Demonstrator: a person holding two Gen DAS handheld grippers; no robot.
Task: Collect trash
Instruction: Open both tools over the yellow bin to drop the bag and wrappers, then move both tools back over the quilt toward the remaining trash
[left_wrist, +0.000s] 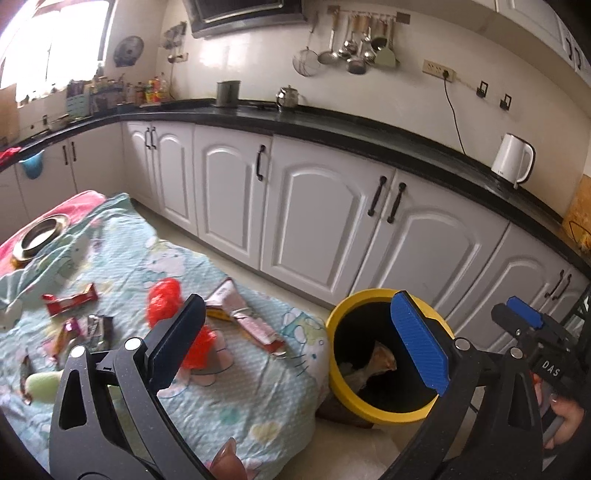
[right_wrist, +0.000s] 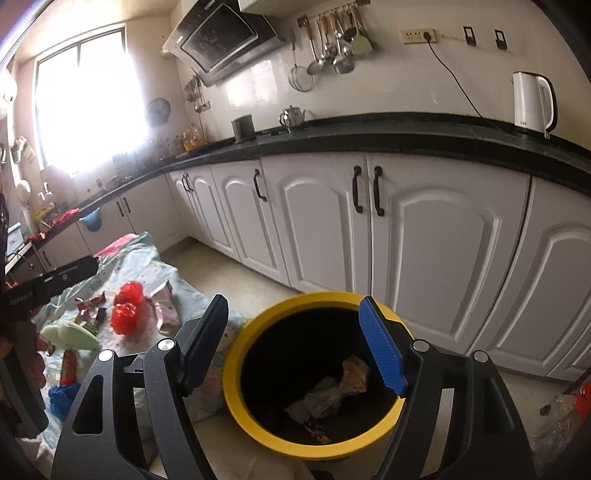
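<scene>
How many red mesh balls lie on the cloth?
2. One red mesh ball lies near the middle of the cloth. The other lies closer to the camera, partly behind the left gripper's finger. Others may be hidden.

Wrappers (left_wrist: 70, 301) on cloth-covered table (left_wrist: 236, 402)

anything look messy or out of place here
Yes: wrappers and red plastic scraps lie scattered over the patterned cloth beside the yellow bin, which already holds some crumpled trash.

Empty right gripper (right_wrist: 295, 343) above yellow-rimmed bin (right_wrist: 236, 398)
</scene>
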